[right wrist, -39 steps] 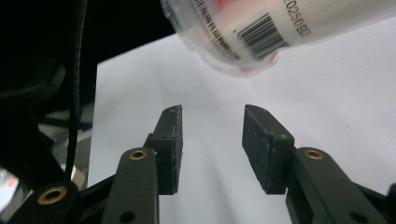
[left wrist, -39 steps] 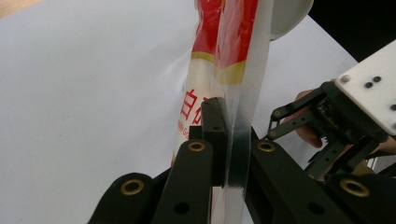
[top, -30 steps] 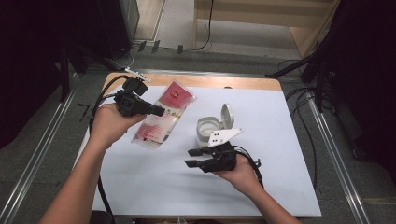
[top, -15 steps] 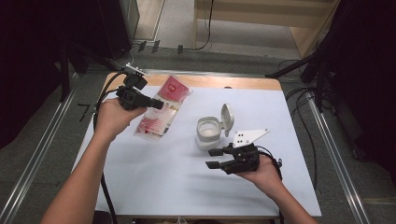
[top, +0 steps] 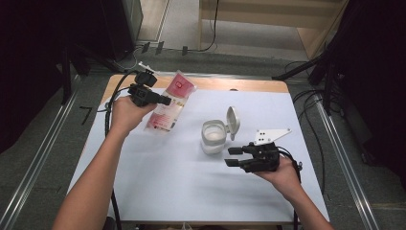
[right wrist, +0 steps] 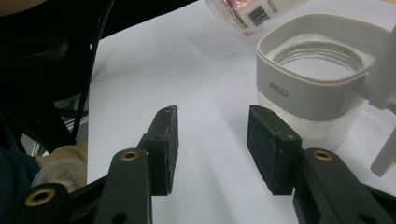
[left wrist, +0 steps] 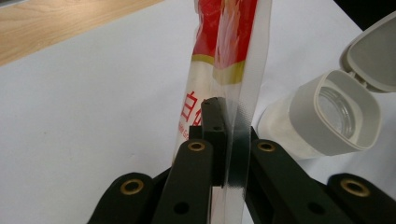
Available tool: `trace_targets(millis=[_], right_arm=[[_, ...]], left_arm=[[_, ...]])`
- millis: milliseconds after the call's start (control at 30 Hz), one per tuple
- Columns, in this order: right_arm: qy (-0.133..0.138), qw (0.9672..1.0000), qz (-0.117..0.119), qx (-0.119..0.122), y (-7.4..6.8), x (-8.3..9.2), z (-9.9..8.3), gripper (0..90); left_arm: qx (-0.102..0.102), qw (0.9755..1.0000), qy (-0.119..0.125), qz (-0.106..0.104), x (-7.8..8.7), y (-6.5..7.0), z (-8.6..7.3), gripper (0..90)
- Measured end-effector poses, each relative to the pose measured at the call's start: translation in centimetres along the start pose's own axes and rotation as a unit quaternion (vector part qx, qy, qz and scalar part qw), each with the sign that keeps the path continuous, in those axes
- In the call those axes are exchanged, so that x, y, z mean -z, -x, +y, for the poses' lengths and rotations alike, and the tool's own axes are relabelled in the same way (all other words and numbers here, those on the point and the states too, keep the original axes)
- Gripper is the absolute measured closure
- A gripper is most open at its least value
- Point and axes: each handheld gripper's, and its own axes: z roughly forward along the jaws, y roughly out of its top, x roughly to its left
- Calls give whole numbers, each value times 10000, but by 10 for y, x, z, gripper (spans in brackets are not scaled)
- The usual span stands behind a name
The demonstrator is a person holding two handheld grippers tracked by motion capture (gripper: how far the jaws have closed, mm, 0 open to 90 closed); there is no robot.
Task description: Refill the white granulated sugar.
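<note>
Raised letters "ASD" on the grey collar of the jar (right wrist: 306,88), right of frame. Red character "白" on the bag (left wrist: 219,65), centre frame. Barcode on the bag's edge, top of frame, digits unreadable.

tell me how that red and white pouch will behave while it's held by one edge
The pouch is probably floppy: the left gripper pinches only its thin clear seam, so the body may sag or swing. The glossy film looks slippery and might creep out of the pads.
</note>
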Motion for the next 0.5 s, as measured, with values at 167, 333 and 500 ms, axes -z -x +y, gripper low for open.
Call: trace_targets(millis=[167, 333, 500], right_arm=[[-35, 9999, -85, -51, 4, 2, -3, 539], [-33, 9998, -137, -110, 7, 5, -6, 529], [-17, 9997, -228, -127, 8, 9, -7, 530]], left_arm=[[-92, 9999, -55, 54, -4, -6, -8, 900], [18, 10000, 68, 35, -7, -8, -17, 900], [-12, 9998, 173, 70, -2, -10, -27, 900]])
